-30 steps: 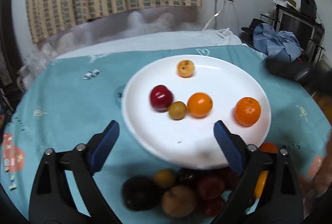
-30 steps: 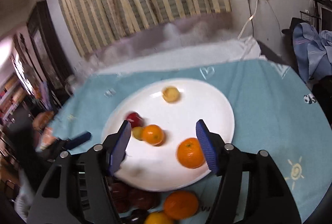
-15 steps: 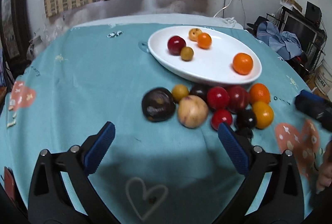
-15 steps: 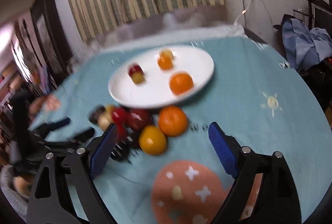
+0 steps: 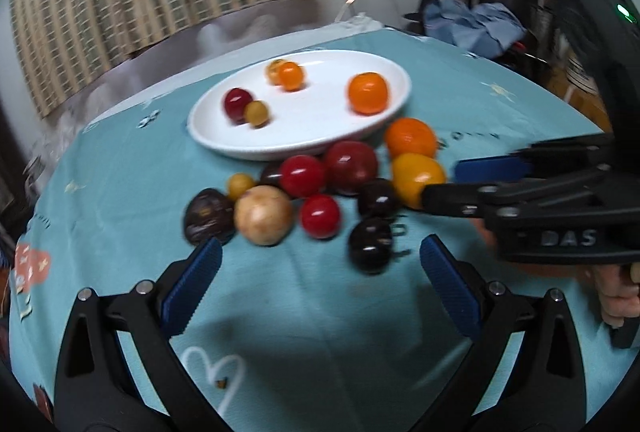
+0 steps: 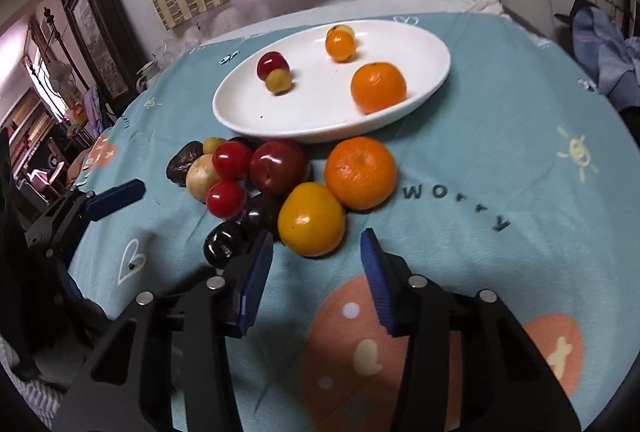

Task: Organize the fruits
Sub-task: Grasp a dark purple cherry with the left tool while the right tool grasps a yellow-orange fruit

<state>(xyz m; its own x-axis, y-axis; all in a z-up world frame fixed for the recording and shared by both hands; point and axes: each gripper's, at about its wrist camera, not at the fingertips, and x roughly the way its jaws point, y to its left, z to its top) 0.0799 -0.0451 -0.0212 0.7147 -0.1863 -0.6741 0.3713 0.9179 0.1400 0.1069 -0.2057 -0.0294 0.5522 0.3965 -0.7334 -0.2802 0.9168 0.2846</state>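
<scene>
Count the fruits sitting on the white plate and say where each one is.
5 on the white plate: a red fruit touching a small yellow one at left, a small orange with a yellowish fruit behind it, a large orange at right.

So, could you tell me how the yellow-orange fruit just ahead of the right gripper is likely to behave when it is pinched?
The yellow-orange fruit looks smooth and glossy, so the pads might slip on it. It is rounded and lies loose on the cloth, so a nudge would probably roll it, likely into the large orange that it touches. The right gripper has just been closing, with nothing between its jaws.
</scene>
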